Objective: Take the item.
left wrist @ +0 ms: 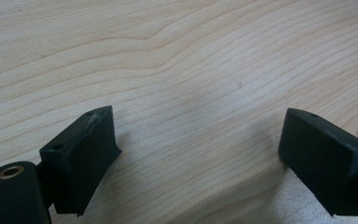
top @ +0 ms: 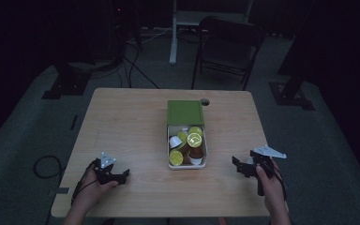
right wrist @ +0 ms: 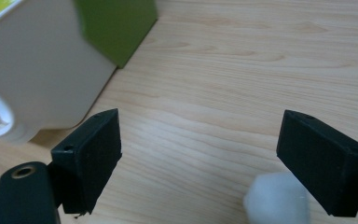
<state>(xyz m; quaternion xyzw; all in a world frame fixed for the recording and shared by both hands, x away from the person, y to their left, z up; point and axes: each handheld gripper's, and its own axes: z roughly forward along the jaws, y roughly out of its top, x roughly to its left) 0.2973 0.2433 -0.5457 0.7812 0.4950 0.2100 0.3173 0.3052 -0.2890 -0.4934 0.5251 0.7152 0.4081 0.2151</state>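
A white box (top: pixel 205 151) stands mid-table with its green lid (top: pixel 185 112) folded back behind it. Inside lie several capsules (top: pixel 194 139), some with yellow-green tops. My right gripper (top: pixel 237 165) hovers to the right of the box, open, jaws pointing toward it. In the right gripper view (right wrist: pixel 200 122) nothing sits between the jaws; the box wall (right wrist: pixel 42 70) and green lid (right wrist: pixel 116 23) are at the upper left. A blurred white lump (right wrist: pixel 275 198) lies by the right-hand jaw. My left gripper (top: pixel 123 174) rests low at the table's front left, open over bare wood (left wrist: pixel 196 122).
The wooden table (top: pixel 122 122) has bare surface on both sides of the box. A small dark hole (top: pixel 205 101) sits near the far edge. Beyond the table stands a folding chair (top: pixel 227 47); a cable loop (top: pixel 44 166) lies on the floor at left.
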